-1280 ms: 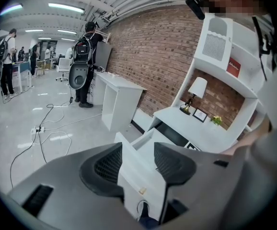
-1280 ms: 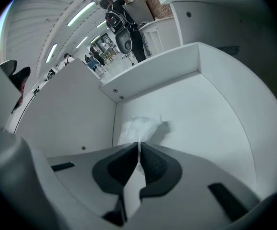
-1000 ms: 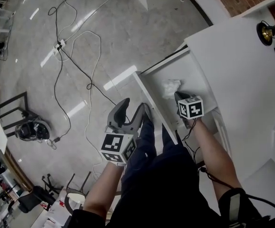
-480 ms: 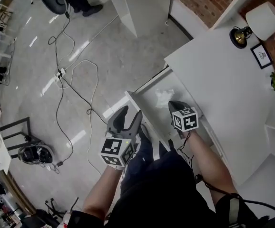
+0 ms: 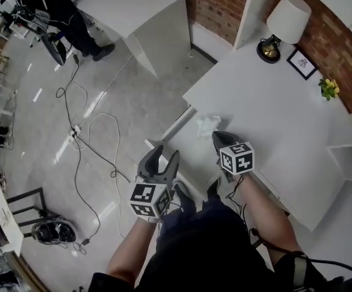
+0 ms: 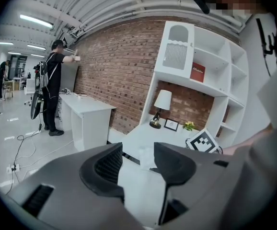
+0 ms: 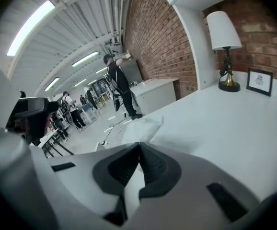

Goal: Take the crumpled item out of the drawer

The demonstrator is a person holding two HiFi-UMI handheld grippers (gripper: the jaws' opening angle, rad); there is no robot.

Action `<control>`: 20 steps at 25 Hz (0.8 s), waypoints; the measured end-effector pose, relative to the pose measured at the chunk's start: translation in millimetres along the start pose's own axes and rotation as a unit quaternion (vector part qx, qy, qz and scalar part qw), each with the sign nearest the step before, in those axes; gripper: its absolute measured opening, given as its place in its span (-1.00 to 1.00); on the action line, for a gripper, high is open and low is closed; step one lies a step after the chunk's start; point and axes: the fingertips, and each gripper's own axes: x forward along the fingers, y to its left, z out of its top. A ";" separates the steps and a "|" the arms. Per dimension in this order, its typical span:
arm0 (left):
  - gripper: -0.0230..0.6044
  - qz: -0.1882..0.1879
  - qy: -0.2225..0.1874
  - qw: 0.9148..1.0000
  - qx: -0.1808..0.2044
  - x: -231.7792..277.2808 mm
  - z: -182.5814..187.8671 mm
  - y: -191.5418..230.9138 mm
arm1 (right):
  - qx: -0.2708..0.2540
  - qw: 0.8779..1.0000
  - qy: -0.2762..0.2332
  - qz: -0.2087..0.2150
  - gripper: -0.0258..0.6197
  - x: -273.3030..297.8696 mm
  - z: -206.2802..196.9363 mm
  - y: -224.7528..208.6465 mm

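- Right gripper view: right gripper [image 7: 138, 145] has its jaws pinched tight on the crumpled item [image 7: 137, 127], white bits poking past the tips
- head view: it's held over the open drawer [image 5: 191, 154], at the worktop [image 5: 267, 114] edge
- left gripper [image 6: 137, 152] has its jaws wide, nothing in them

White desk [image 5: 267, 120] with a lamp [image 5: 284, 23], a framed picture [image 5: 302, 63] and a small plant [image 5: 329, 88]

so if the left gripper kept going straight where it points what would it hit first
Probably the open white drawer, seen between the open jaws of the left gripper. The crumpled white item shows beyond it, but depth is unclear.
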 end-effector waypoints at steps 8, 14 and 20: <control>-0.28 -0.022 -0.008 0.999 0.025 28.8 17.4 -42.1 | 0.060 0.996 -0.048 -0.054 -0.92 -58.8 10.9 -78.6; -0.28 -0.042 0.000 0.999 0.031 55.6 14.6 -71.4 | 0.096 0.989 -0.066 -0.088 -0.92 -91.0 8.5 -136.9; -0.30 -0.056 0.014 0.998 0.035 79.7 9.8 -94.1 | 0.122 0.984 -0.062 -0.113 -0.92 -104.2 -7.6 -176.7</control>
